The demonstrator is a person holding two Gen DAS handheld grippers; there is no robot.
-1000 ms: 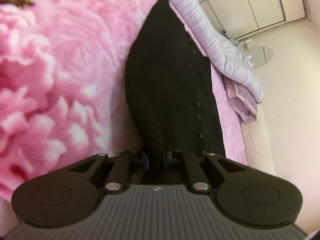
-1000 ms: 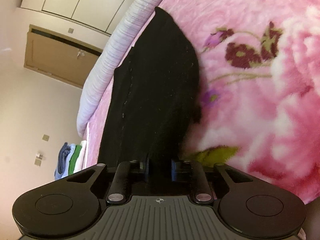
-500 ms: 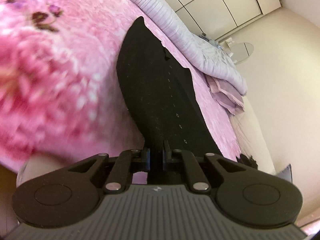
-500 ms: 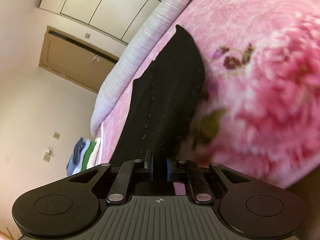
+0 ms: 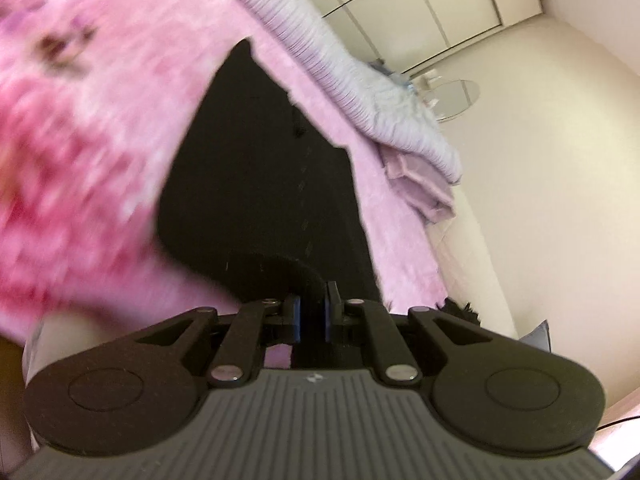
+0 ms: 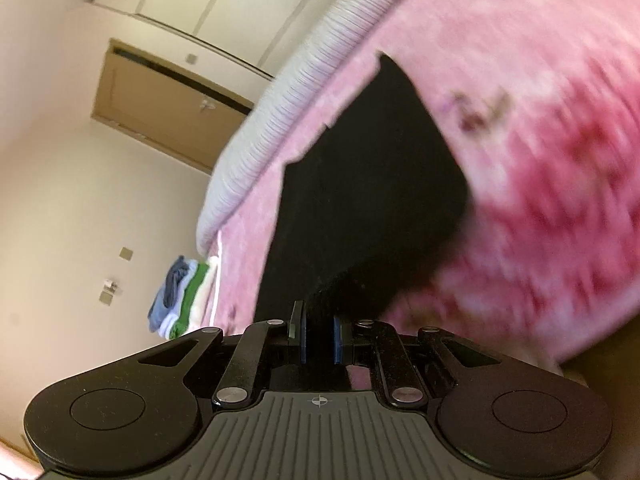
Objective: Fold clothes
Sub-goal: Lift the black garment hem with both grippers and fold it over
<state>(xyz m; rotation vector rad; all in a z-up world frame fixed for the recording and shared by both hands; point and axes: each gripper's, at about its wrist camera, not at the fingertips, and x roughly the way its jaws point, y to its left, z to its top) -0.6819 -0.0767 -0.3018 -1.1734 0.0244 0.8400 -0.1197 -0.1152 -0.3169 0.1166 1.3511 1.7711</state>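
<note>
While no writing is legible, left gripper [image 5: 313, 312] and right gripper [image 6: 318, 338] each pinch the black garment [image 5: 260, 168]

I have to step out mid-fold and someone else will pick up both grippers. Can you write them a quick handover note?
Left hand-held gripper: shut on the near edge of the black garment.
Right hand-held gripper: also shut on that near edge, jaws just closed further.
Garment: lies lengthwise on the pink floral blanket, near end lifted off it.
Done: both corners gripped.
Left: carry the near edge over to the far end, lay flat, finish folding.
</note>
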